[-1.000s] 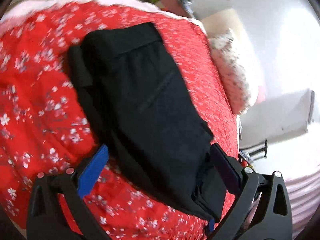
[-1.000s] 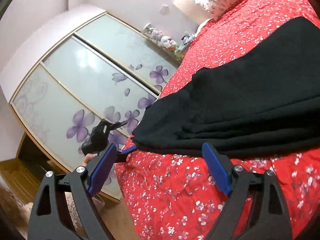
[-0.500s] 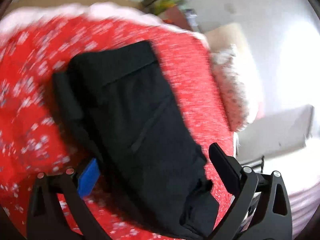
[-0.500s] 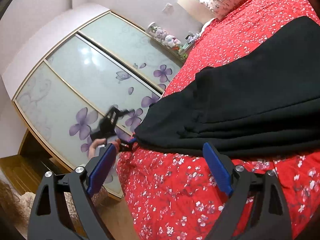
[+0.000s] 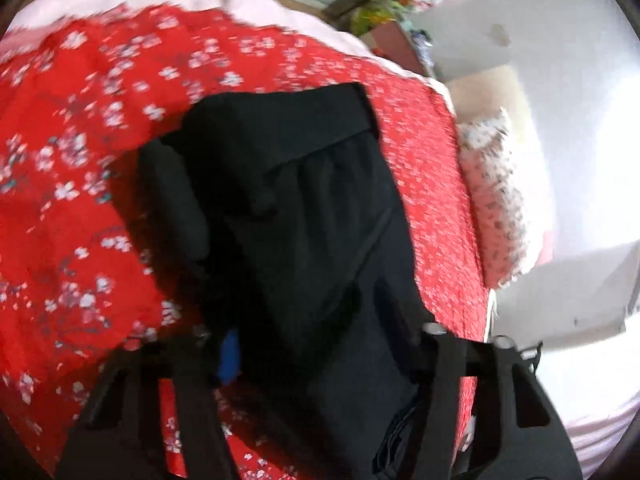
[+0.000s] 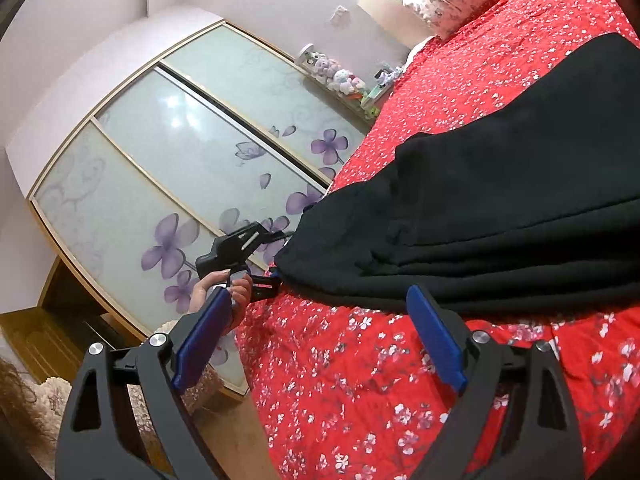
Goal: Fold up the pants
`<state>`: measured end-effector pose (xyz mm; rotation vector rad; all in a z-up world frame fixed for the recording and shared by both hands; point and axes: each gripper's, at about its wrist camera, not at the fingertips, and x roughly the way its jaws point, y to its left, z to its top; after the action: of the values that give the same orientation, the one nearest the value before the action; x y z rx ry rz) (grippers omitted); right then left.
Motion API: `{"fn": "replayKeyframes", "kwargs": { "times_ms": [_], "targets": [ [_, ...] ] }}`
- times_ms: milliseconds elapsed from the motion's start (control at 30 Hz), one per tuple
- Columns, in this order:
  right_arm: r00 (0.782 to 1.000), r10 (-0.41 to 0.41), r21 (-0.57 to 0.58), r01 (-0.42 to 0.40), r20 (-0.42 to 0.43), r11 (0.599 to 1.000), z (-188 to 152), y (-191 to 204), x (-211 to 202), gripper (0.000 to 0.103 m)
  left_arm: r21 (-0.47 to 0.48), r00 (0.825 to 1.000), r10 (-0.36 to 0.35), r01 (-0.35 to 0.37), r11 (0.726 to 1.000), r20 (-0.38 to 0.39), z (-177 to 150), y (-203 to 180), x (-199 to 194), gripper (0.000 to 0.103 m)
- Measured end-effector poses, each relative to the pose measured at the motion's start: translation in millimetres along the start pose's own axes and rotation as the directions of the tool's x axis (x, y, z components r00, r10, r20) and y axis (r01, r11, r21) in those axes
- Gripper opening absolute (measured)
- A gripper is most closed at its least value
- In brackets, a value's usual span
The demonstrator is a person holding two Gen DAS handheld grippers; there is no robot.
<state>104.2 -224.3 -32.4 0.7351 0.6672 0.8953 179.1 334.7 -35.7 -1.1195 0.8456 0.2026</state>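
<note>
One black pants (image 5: pixel 320 240) bundle, lengthwise diag

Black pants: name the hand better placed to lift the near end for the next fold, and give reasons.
Left. The left tool has just been closing with the end of the black pants between its fingers. The right tool hangs open over the red bedspread, short of the cloth.

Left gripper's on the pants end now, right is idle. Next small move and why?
Probably lift the left gripper toward the waistband. Its jaws have just been closing on the black pants, whose near end sits between them; the right gripper hangs open over the red bedspread.
</note>
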Motion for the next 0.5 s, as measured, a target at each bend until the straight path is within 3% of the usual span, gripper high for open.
{"fn": "replayKeyframes", "kwargs": {
  "times_ms": [100, 167, 233, 333, 433, 500],
  "targets": [
    [1.000, 0.004, 0.003, -0.004, 0.003, 1.000, 0, 0, 0, 0.092, 0.006, 0.999, 0.037, -0.037, 0.999, -0.001, 1, 0, -1, 0.030],
    [1.000, 0.009, 0.007, -0.009, 0.006, 1.000, 0, -1, -1, 0.092, 0.078, 0.996, 0.085, -0.087, 0.993, 0.022, -3, -12, -4, 0.021],
    [1.000, 0.014, 0.011, -0.014, 0.007, 1.000, 0, -1, -2, 0.092, 0.196, 0.987, 0.143, -0.155, 0.968, 0.073, -11, -34, -8, 0.018],
    [1.000, 0.020, 0.018, -0.020, 0.009, 1.000, 1, -2, -4, 0.092, 0.292, 0.978, 0.163, -0.194, 0.936, 0.128, -20, -58, -15, 0.015],
    [0.999, 0.029, 0.027, -0.030, 0.024, 0.999, 3, -2, -8, 0.092, 0.426, 0.969, 0.150, -0.221, 0.877, 0.194, -33, -94, -25, 0.014],
    [0.998, 0.026, 0.034, -0.028, 0.054, 0.999, 5, -2, -15, 0.092, 0.528, 0.961, 0.143, -0.252, 0.811, 0.238, -51, -126, -29, 0.014]
  ]
}}
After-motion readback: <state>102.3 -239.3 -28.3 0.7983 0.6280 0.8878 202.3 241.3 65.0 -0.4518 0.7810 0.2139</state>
